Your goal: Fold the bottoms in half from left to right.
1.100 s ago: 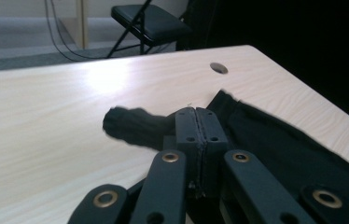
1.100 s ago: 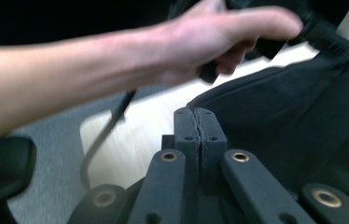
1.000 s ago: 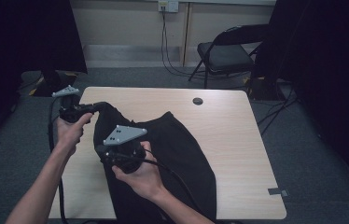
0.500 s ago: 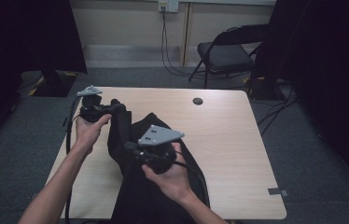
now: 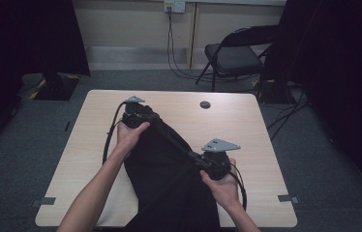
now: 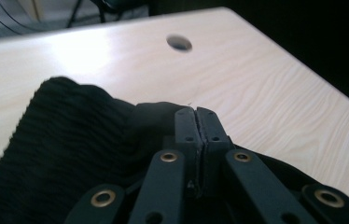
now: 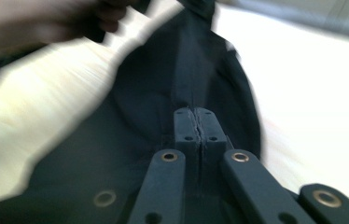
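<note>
A pale wooden table (image 5: 247, 121) stands on grey carpet with a folding chair (image 5: 237, 53) behind it, and a black garment (image 5: 169, 179) lies across its near half. My left gripper (image 5: 143, 116) is clamped on the garment's far edge beside a ribbed cuff (image 6: 60, 130). My right gripper (image 5: 199, 158) pinches the same edge, the cloth taut between them.

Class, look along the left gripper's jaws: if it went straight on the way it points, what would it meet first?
The left gripper is shut on the black garment. Beyond its tips lies bare table, so it would probably skim the tabletop to the right of the round hole; depth is uncertain.
</note>
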Demonstrator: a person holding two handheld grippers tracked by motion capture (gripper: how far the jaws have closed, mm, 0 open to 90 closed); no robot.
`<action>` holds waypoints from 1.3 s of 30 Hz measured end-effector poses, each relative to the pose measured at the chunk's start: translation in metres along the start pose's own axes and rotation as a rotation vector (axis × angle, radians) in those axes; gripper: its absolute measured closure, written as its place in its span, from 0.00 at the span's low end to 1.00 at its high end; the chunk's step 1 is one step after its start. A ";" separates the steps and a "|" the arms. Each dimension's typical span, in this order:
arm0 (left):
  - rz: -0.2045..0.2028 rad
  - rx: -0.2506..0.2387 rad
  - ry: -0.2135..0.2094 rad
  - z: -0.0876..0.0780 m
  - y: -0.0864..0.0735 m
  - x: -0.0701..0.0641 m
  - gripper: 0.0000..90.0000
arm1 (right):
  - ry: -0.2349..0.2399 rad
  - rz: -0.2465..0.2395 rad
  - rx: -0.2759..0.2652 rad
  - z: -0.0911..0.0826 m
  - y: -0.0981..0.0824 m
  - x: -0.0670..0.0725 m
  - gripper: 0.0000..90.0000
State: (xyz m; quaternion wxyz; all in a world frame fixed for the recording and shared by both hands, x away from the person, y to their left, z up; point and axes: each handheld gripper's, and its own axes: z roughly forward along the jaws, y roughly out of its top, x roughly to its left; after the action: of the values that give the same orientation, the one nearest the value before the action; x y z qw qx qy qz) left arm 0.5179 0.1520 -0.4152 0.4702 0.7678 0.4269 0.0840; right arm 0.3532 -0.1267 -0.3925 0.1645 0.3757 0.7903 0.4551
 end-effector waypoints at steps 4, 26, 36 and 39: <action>-0.011 0.041 0.009 0.028 -0.012 -0.004 0.97 | -0.022 0.069 0.082 0.014 -0.032 -0.021 0.99; 0.189 0.152 -0.084 -0.053 -0.089 -0.041 0.70 | 0.015 -0.038 0.204 -0.014 -0.082 -0.002 0.72; 0.278 0.235 0.045 -0.041 -0.133 -0.039 0.60 | -0.048 -0.077 0.310 0.022 -0.093 -0.011 0.68; 0.277 0.217 0.078 -0.034 -0.129 -0.036 0.58 | -0.044 -0.076 0.297 0.030 -0.089 -0.014 0.65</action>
State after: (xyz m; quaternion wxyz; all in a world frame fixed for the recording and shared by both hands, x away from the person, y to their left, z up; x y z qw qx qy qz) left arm 0.4030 0.1720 -0.4895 0.3517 0.8617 0.3414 0.1312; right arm 0.3410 -0.1462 -0.4848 0.1417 0.3758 0.8586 0.3185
